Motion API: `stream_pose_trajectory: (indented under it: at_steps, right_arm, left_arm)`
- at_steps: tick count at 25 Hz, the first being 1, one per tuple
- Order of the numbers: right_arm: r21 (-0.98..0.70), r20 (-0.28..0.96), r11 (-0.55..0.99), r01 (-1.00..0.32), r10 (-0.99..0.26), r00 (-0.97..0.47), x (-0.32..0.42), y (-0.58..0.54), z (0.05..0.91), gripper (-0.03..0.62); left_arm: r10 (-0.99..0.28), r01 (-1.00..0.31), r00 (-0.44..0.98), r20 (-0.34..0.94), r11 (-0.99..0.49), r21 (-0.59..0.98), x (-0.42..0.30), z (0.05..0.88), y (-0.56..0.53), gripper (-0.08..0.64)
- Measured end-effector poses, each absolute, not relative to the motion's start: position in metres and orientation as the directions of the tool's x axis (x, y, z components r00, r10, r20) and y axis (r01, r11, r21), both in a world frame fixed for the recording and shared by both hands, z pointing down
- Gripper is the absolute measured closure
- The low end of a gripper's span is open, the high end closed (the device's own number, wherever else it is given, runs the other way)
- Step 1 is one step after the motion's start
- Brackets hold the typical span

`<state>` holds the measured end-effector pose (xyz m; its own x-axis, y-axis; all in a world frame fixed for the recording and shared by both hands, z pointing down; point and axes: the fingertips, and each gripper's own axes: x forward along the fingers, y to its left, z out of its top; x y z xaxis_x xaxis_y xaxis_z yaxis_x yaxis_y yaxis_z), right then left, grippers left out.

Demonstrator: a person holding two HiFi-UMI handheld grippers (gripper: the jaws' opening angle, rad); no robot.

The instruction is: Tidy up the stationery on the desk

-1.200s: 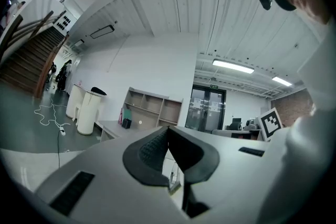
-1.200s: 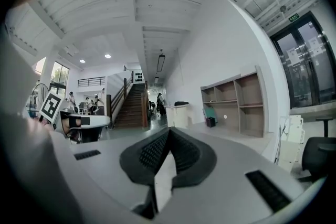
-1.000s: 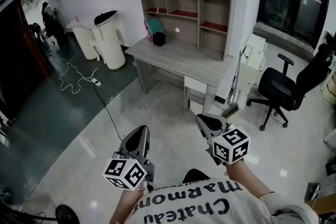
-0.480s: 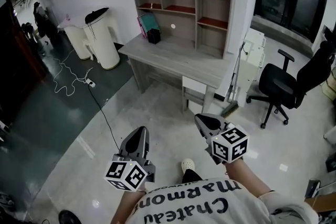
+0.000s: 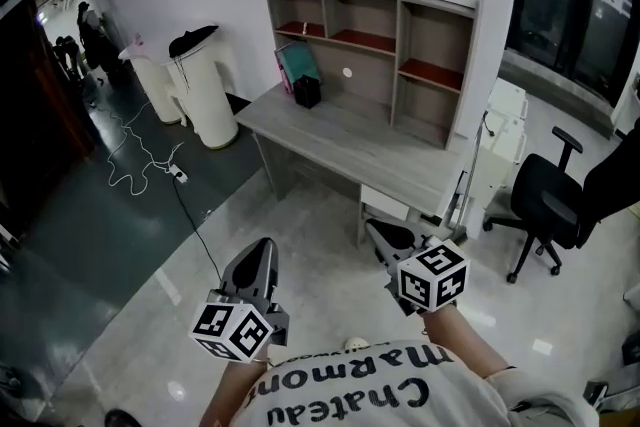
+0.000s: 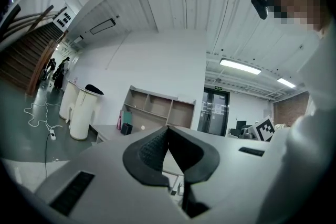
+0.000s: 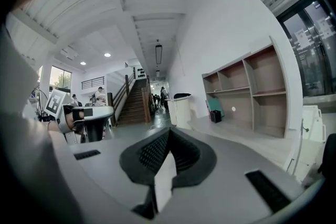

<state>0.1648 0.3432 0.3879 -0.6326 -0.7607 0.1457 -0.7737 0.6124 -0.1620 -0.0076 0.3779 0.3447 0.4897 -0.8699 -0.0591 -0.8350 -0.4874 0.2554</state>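
Observation:
A grey desk (image 5: pixel 345 137) with a shelf unit (image 5: pixel 385 30) stands ahead by the white wall. On its left end are a black pen holder (image 5: pixel 307 92) and teal and pink books (image 5: pixel 292 65) leaning on the shelf unit. My left gripper (image 5: pixel 263 252) and right gripper (image 5: pixel 376 231) are held level over the floor, well short of the desk. Both are shut and hold nothing. The left gripper view shows the shelf unit (image 6: pixel 157 108) and pen holder (image 6: pixel 126 128) far off. From the right gripper view the shelf unit (image 7: pixel 247 92) and pen holder (image 7: pixel 217 116) lie to the right.
Two white cylindrical bins (image 5: pixel 200 80) stand left of the desk. A cable with a power strip (image 5: pixel 180 176) runs across the floor. A black office chair (image 5: pixel 548 205) and a white cabinet (image 5: pixel 505 130) are to the right. People stand far left (image 5: pixel 88 33).
The desk has grown larger and nearer in the head view. Both grippers have travelled forward toward it, still shut and side by side.

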Motion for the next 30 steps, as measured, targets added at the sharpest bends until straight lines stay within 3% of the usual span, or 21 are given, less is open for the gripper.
stream_pose_trajectory:
  at_steps: [15,30]
  right_arm:
    - [-0.184,0.127,0.622,-0.761,-0.753,-0.646,0.173,0.190,0.377,0.583]
    - [-0.233,0.257,0.616,-0.753,-0.708,-0.658,0.153,0.138,0.436,0.582]
  left_arm:
    - [-0.942,-0.896,0.335,-0.016,-0.324,0.302,-0.026,0.360,0.238,0.545]
    - [-0.946,-0.894,0.314,0.084,-0.264,0.361,-0.043,0.408,0.188,0.545]
